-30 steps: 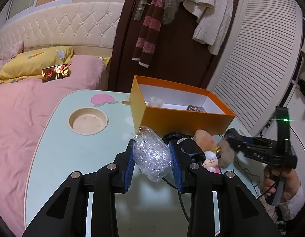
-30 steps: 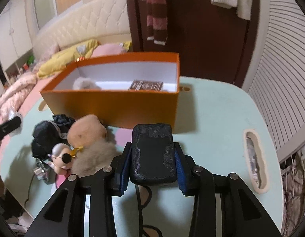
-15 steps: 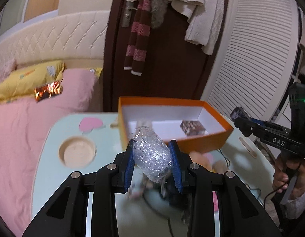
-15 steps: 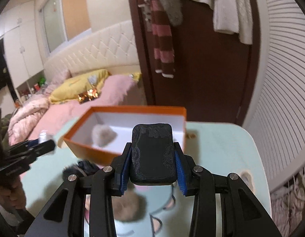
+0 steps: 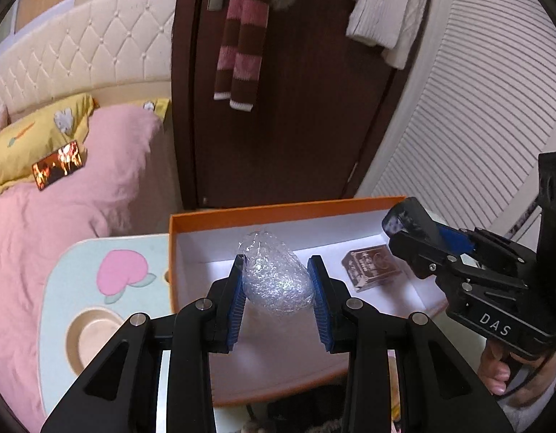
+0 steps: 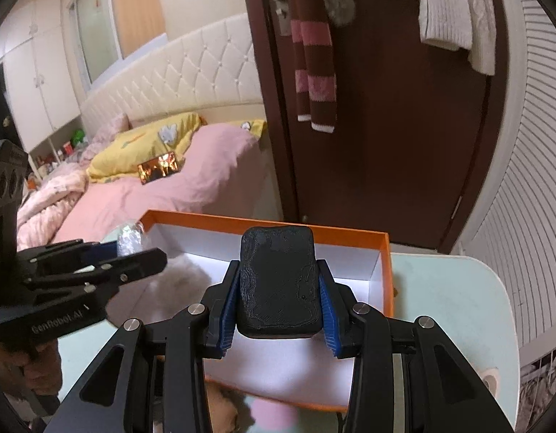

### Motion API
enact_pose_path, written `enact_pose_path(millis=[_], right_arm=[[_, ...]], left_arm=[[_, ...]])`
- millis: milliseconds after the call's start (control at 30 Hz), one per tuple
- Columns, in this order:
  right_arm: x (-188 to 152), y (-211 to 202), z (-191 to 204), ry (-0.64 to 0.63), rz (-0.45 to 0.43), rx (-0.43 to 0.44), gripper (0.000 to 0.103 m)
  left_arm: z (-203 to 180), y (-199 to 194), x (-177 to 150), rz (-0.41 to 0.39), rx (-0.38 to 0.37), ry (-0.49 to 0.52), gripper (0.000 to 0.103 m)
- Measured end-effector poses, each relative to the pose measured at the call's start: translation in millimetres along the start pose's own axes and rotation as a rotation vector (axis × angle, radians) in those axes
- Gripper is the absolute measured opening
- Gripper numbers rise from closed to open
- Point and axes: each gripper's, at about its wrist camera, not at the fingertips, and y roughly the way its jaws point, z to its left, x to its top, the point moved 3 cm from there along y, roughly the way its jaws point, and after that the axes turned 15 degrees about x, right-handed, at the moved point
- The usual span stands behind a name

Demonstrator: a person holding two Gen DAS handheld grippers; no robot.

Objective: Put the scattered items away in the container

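Two grippers held over the orange box

Both loads have been carried from above the table to above the orange box [image 5: 278, 213] since a second ago. The left gripper [image 5: 277, 281] is clamped on a clear plastic-wrapped bundle [image 5: 274, 278], held over the white interior. The right gripper [image 6: 277, 296] is clamped on a black pouch [image 6: 278, 278], likewise over the box. A small brown patterned box [image 5: 373, 269] lies inside, and a pale fluffy ball [image 6: 184, 270] is seen blurred there. The box is set on a pale mint table [image 5: 97, 252] printed with a pink apple [image 5: 121, 270]. Behind it, a pink-covered bed [image 5: 61, 216], a dark door [image 5: 296, 126] hung with a striped scarf [image 5: 242, 36], and a slatted white wall [image 5: 476, 108] are seen
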Motion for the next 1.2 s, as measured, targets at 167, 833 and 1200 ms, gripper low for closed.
enact_pose_path(millis=[167, 833, 1200], right_arm=[[-1, 12, -3, -0.013, 0.029, -0.022, 0.038], [-11, -24, 17, -0.004, -0.035, 0.010, 0.063], [-71, -73, 57, 0.043, -0.010, 0.057, 0.078]], left_arm=[[-1, 14, -2, 0.040, 0.021, -0.004, 0.037], [12, -54, -14, -0.112, -0.017, -0.045, 0.080], [28, -107, -98, -0.087, 0.029, -0.048, 0.080]])
